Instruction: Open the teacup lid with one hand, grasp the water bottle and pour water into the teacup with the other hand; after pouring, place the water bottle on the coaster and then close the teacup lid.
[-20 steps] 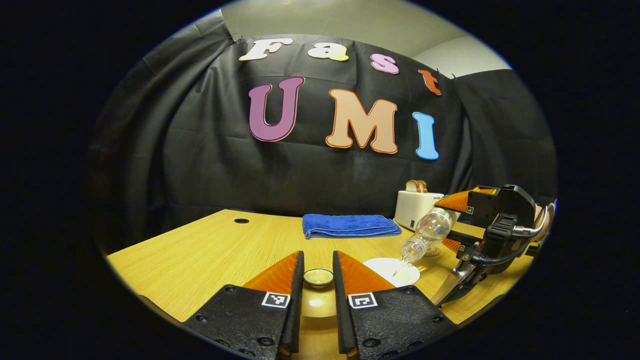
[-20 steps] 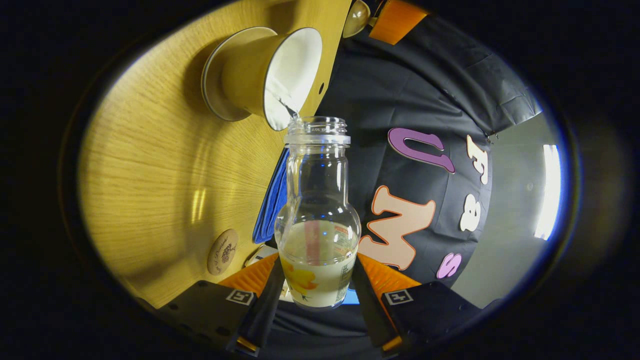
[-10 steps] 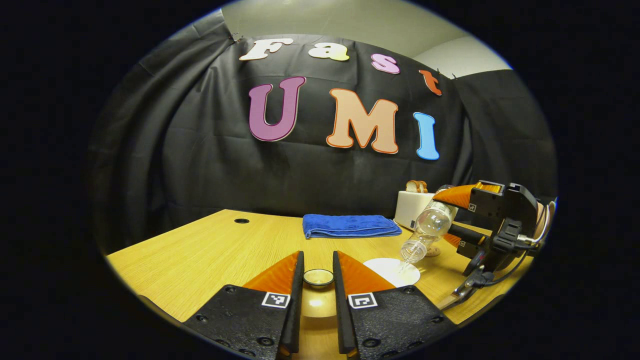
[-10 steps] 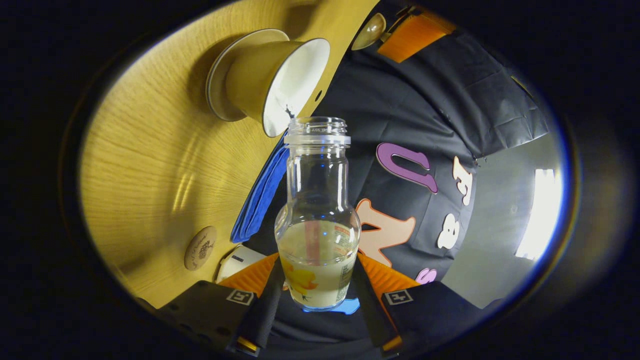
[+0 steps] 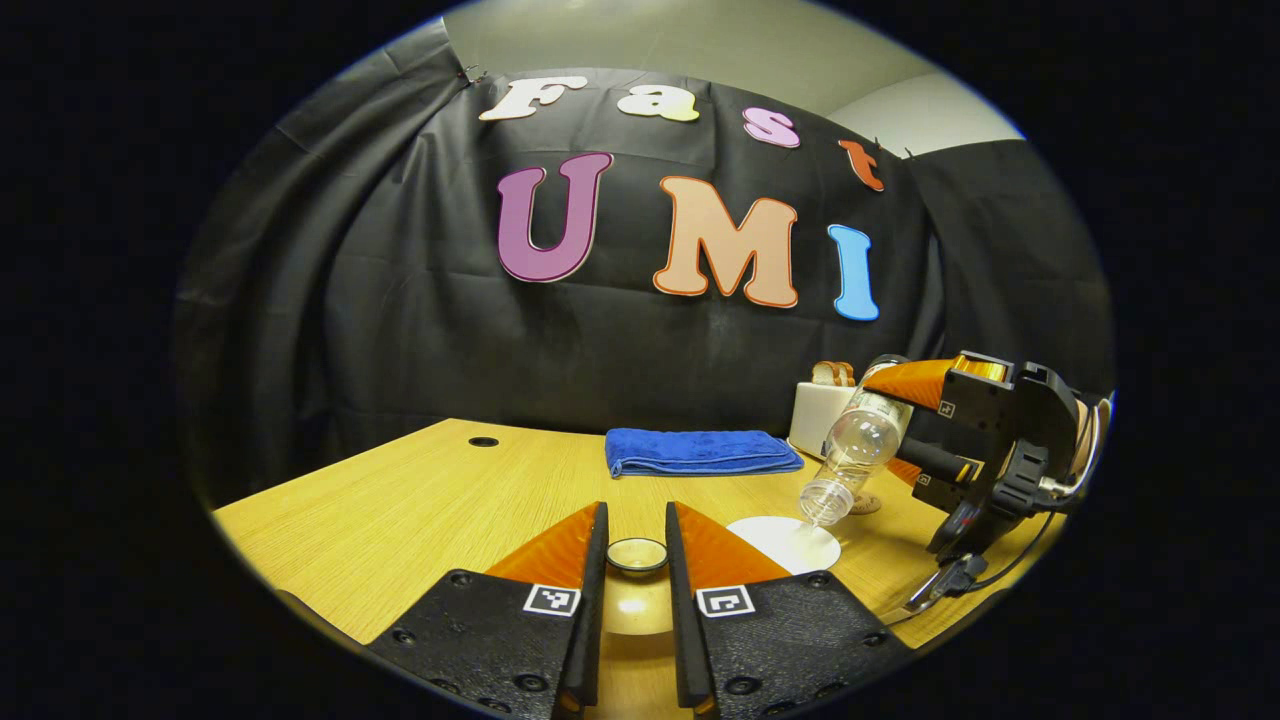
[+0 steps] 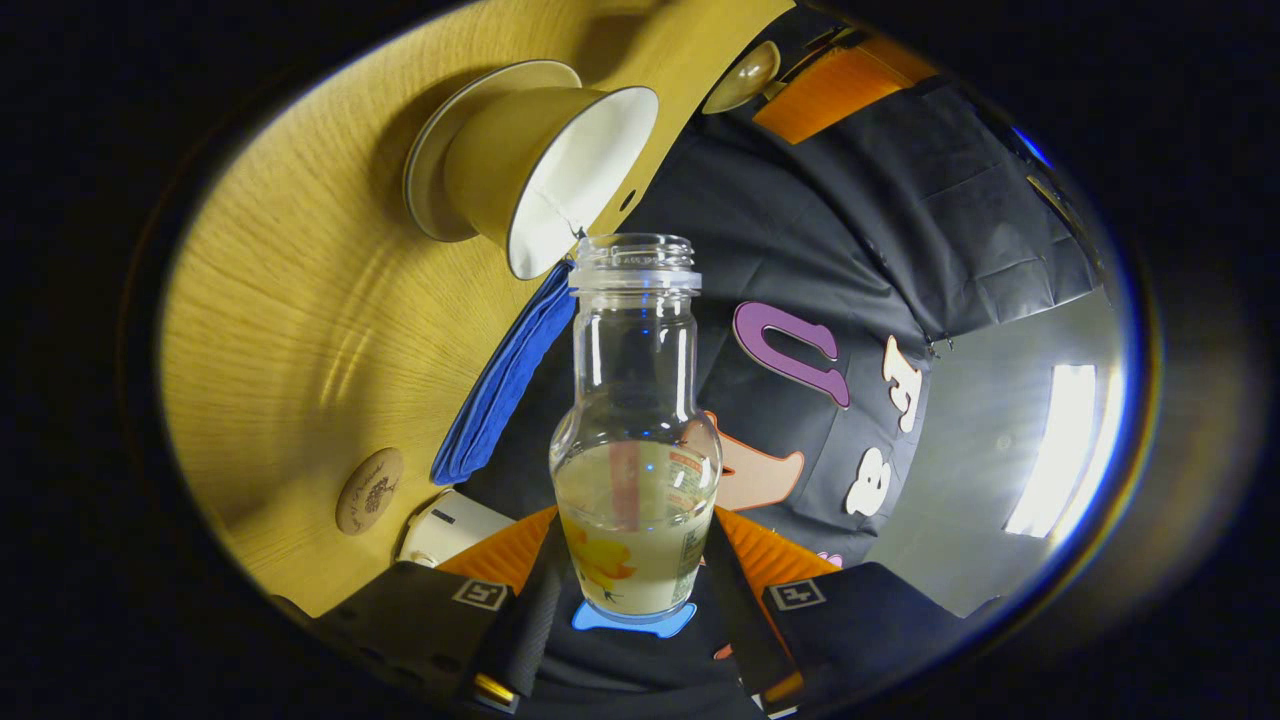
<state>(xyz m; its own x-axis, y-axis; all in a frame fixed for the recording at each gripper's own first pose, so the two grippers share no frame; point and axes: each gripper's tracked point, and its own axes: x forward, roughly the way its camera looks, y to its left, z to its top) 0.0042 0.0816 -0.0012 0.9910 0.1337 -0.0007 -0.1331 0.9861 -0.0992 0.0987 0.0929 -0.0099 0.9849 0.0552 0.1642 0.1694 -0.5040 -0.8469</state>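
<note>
Two grippers are busy, and mine on the right is the one that matters now. My right gripper (image 6: 632,600) is clamped on the water bottle (image 6: 636,440), both fingers pressed to its lower body, with the neck tipped down toward the teacup (image 6: 535,165). A thin thread of water links the bottle's mouth to the cup's rim, so I judge the pour is near its end. To do it well, I would keep the mouth directly over the white inside of the cup, roll the wrist back slowly so the last drops fall inside, and only then carry the bottle toward the round wooden coaster (image 6: 369,490), which lies on the table (image 6: 300,330) beyond the cup, near the blue towel (image 6: 500,385).

My left gripper (image 5: 636,580) grips the lid (image 5: 637,553) by its knob, low over the table and well clear of the cup.

Clear glass, a narrow threaded neck, no cap, a rounded shoulder: that is the bottle. Its base looks cloudy pale behind a printed label. I judge it slippery, so my grip must not slacken.
</note>
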